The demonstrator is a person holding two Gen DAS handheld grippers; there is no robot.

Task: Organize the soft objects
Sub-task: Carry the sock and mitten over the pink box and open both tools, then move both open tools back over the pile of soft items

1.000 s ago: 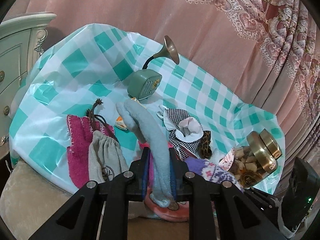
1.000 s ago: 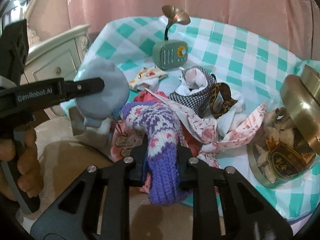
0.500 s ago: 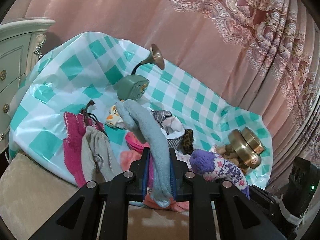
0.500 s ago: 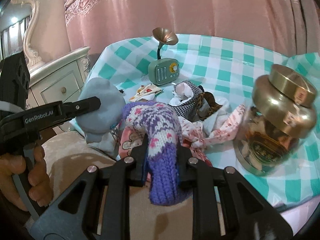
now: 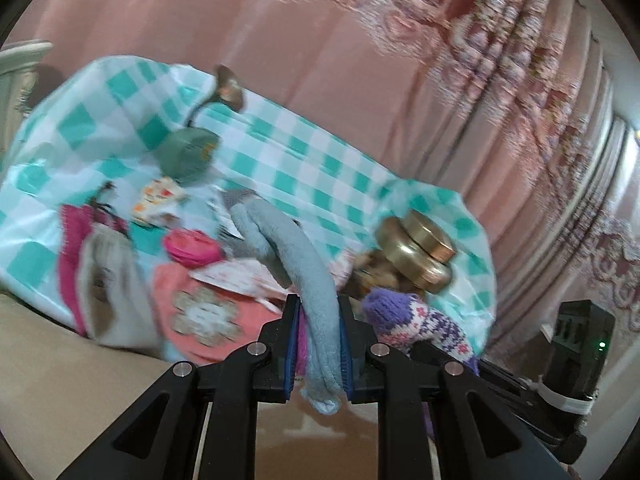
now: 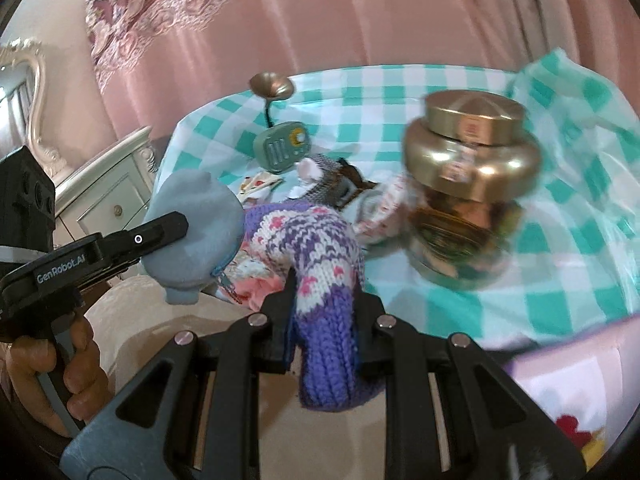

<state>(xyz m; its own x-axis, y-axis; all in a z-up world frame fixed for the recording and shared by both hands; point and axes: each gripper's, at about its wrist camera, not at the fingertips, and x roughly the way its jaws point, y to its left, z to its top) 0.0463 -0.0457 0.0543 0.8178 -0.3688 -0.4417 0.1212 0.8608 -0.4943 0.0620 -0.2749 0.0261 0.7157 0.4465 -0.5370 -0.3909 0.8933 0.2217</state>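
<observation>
Clamping a grey-blue fleece sock [image 5: 308,276], the left gripper [image 5: 319,332] held it above the pile on the checked cloth [image 5: 304,168]; right gripper [image 6: 324,300] pinched a purple knit sock [image 6: 316,248] beside the gold-lidded jar [image 6: 468,168].

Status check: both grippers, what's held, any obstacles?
Left gripper shut on grey fleece sock. Right gripper shut on purple knit sock. Gold-lidded glass jar close right.

Grey-blue sock [image 5: 308,276], purple patterned sock [image 6: 320,264]
</observation>
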